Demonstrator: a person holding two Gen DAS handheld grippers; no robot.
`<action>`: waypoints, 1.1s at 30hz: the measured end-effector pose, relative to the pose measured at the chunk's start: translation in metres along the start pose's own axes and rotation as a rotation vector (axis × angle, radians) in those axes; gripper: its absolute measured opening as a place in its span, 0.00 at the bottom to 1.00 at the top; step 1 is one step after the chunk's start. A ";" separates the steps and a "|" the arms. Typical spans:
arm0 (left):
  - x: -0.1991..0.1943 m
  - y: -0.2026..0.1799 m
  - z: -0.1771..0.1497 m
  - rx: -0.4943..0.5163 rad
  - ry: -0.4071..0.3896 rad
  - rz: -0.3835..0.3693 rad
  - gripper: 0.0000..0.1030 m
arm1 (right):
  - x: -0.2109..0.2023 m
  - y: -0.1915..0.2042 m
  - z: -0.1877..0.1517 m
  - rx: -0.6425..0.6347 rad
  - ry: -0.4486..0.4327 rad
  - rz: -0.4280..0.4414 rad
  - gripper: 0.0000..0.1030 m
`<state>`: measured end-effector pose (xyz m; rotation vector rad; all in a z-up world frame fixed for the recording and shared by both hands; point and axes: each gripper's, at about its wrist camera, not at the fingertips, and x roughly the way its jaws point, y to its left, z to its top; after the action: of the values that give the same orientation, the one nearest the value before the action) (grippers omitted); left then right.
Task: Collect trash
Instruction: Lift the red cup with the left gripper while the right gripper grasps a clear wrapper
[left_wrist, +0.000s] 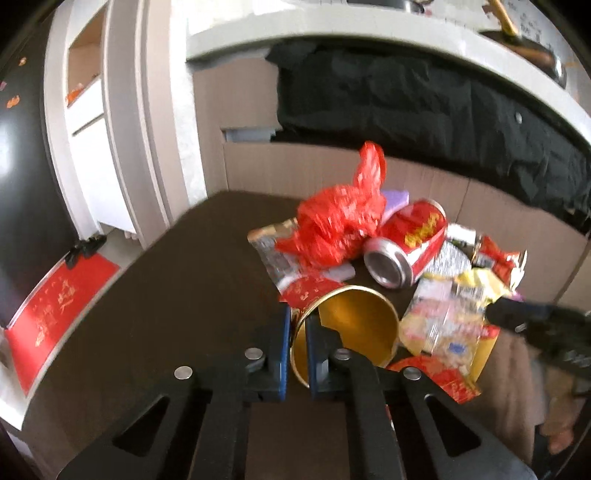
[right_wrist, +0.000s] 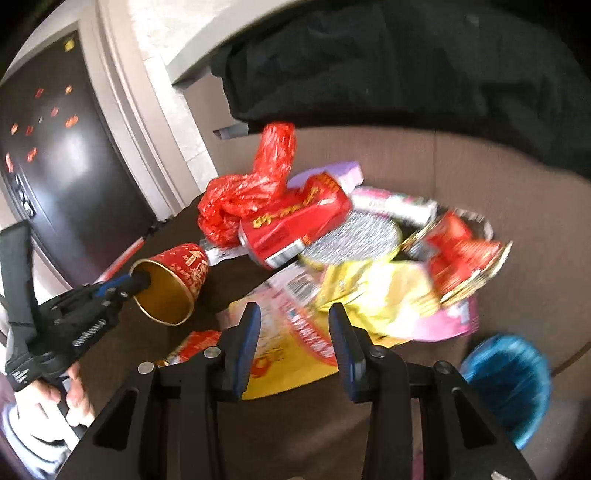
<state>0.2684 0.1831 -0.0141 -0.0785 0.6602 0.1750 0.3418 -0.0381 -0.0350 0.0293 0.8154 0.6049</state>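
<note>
At the bottom of the left wrist view, our left gripper (left_wrist: 297, 325) has its jaws pinched almost together on the rim of the paper cup (left_wrist: 351, 328), one finger outside the wall and one inside the gold lining. The cup lies on its side on the dark counter (left_wrist: 166, 295), mouth toward the camera. In the right wrist view the same cup (right_wrist: 173, 284) sits at middle left, held by that gripper (right_wrist: 138, 283).

Our right gripper (right_wrist: 293, 325), at the bottom centre of its own view, has its jaws wide apart and holds nothing; between them we see a yellow wrapper (right_wrist: 295, 354) lying flat on the counter.

Farther back, toward the centre of both views, the trash pile holds a red can (left_wrist: 410, 243) on its side and a crumpled red plastic bag (left_wrist: 340, 218) behind it. A blue bin (right_wrist: 509, 384) stands at lower right in the right wrist view.
</note>
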 end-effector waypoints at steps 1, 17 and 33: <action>-0.003 0.002 0.002 -0.001 -0.007 -0.002 0.07 | 0.005 0.000 0.000 0.018 0.008 -0.001 0.35; -0.058 0.005 0.031 -0.007 -0.117 0.017 0.06 | -0.019 0.038 0.037 -0.072 -0.079 0.038 0.02; -0.037 -0.008 -0.040 0.190 -0.051 -0.023 0.24 | -0.072 0.007 0.026 -0.081 -0.095 -0.006 0.02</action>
<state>0.2169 0.1648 -0.0223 0.1009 0.6216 0.0915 0.3186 -0.0638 0.0335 -0.0179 0.6983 0.6261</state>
